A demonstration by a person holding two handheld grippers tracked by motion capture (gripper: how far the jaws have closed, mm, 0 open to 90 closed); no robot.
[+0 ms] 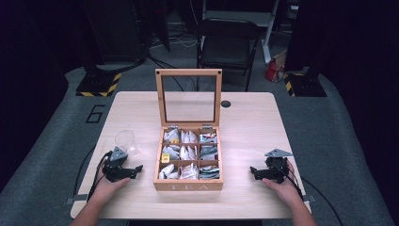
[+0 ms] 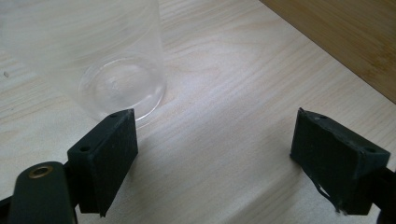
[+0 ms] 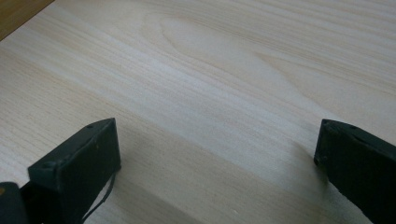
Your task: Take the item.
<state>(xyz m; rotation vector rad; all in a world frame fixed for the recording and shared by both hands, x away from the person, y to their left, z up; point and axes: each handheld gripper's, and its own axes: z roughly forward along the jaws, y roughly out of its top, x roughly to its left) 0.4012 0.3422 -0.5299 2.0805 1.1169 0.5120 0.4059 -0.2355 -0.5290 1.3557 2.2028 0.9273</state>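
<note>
Landmark: wooden tea box (image 1: 188,185), standing near the front middle of the pale wooden table (image 1: 249,122), front panel lettered TEA.

1. Tea box lid (image 1: 188,98): wooden frame with a clear pane, raised upright at the back of the box.
2. Tea bags (image 1: 189,153): sachets filling the box's nine compartments, three rows of three; two yellow tags show in the column on the box's left.
3. Clear plastic cup (image 1: 125,140): upright on the table, to the left of the box and apart from it; in the left gripper view it (image 2: 100,60) stands just beyond the gripper's left jaw.
4. Left gripper (image 1: 137,168): held in the person's left hand, low over the table left of the box, jaws pointing toward it. Jaws spread wide, only bare table between them.
5. Right gripper (image 1: 252,171): held in the person's right hand, right of the box, jaws pointing toward it. Jaws likewise wide apart, grasping nothing.
6. Black folding chair (image 1: 227,41): on the floor behind the box, beyond the table's far edge.
</note>
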